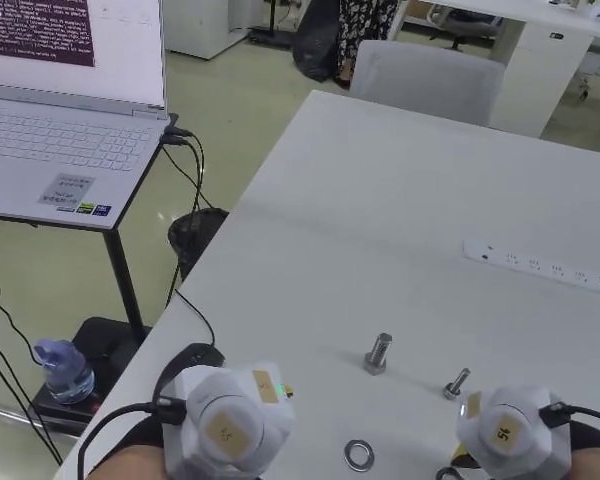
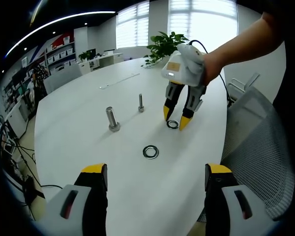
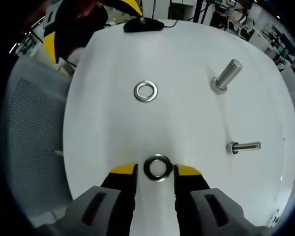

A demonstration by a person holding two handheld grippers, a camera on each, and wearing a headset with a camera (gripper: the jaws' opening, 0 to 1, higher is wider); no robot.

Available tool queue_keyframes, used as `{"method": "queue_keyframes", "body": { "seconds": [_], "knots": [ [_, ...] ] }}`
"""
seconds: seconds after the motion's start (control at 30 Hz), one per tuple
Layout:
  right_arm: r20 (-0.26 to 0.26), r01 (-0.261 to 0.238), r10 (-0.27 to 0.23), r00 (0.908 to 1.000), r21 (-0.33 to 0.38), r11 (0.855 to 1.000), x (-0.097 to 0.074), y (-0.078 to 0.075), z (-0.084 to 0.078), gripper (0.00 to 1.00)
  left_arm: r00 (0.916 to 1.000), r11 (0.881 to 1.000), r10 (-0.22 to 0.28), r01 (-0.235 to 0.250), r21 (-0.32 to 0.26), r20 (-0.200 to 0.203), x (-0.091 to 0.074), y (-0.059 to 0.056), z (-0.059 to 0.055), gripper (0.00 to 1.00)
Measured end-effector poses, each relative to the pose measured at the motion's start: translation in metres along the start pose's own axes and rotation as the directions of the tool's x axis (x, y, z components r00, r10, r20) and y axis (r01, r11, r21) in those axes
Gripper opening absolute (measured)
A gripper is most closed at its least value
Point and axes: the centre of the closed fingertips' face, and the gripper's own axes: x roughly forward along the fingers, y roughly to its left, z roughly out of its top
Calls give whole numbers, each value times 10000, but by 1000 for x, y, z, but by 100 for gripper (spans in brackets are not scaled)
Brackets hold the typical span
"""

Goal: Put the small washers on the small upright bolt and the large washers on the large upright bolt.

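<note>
A large bolt (image 1: pixel 377 354) and a small bolt (image 1: pixel 457 383) stand upright, heads down, on the white table (image 1: pixel 380 200). One washer (image 1: pixel 358 455) lies in front of them, between the two grippers. My left gripper (image 2: pixel 155 172) is open, jaws wide, short of that washer (image 2: pixel 150 151). My right gripper (image 3: pixel 156 173) is open, tips down on the table on either side of a second flat-lying washer (image 3: pixel 157 167). The left gripper view shows this right gripper (image 2: pixel 177 120) straddling that washer (image 2: pixel 172 124), right of the small bolt (image 2: pixel 141 103) and large bolt (image 2: pixel 112 119).
A white power strip (image 1: pixel 540 265) lies at the table's far right. A black mouse (image 1: pixel 185 358) sits at the left edge by my left gripper (image 1: pixel 225 430). A laptop (image 1: pixel 60 120) stands on a side stand, a grey chair (image 1: pixel 425 80) beyond the table.
</note>
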Motion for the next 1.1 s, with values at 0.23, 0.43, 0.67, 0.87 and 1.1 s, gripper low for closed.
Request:
{"method": "queue_keyframes", "body": {
  "seconds": [0.23, 0.43, 0.67, 0.87, 1.1],
  "knots": [
    [-78, -14, 12, 10000, -228, 9997, 0, 3, -1, 26, 10000, 10000, 8, -8, 11, 54, 1, -1, 1, 81],
    [-187, -132, 121, 9998, -570, 9983, 1, 3, -2, 25, 10000, 10000, 7, -7, 33, -18, 0, -3, -1, 79],
    [-325, -197, 163, 9993, -1074, 9940, 0, 4, -1, 22, 10000, 10000, 43, -43, 42, 24, -1, -4, 2, 79],
    [-174, -211, 196, 9997, -915, 9956, 0, 4, 0, 21, 9999, 10000, 73, -74, 67, 84, -2, -4, 5, 79],
    [-253, -301, 284, 9993, -691, 9972, 0, 3, 1, 21, 10000, 9999, 60, -61, 92, 47, -4, -5, 3, 79]
  ]
}}
